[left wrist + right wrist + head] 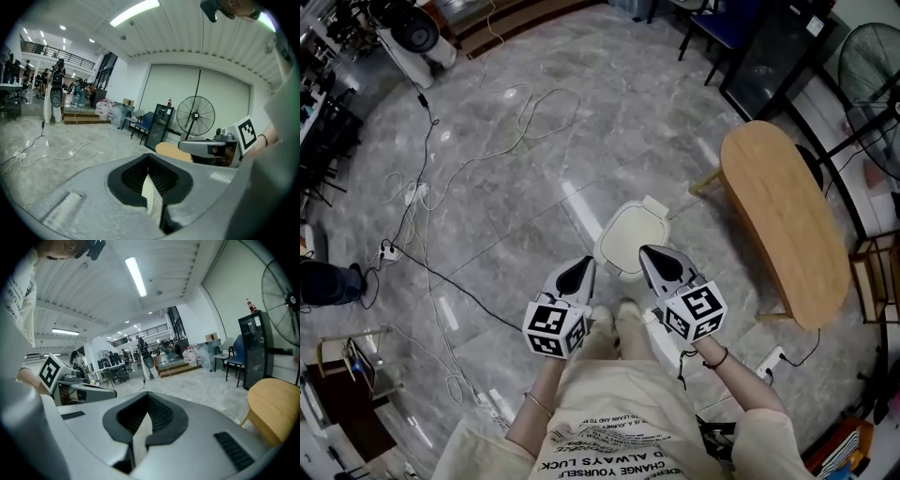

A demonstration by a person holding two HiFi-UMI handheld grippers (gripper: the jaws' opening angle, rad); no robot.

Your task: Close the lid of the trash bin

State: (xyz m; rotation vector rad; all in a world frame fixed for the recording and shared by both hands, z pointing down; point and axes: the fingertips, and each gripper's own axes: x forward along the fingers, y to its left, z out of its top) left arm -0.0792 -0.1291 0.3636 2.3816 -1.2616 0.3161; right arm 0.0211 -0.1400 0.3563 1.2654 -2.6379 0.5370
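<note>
**Both pairs of jaws closed, holding nothing**

Jaws pressed together and empty, the grey left gripper (584,265) and grey right gripper (651,253) are held side by side, pointing forward and slightly down. Just beyond their tips the cream, rounded plastic trash bin (633,232) stands on the grey marble floor (516,178), lid down, its near edge hidden behind them

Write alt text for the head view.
Seen from above, a person holds the left tool and right tool, both shut and empty, near a closed white trash bin. A wooden table stands at right.
</note>
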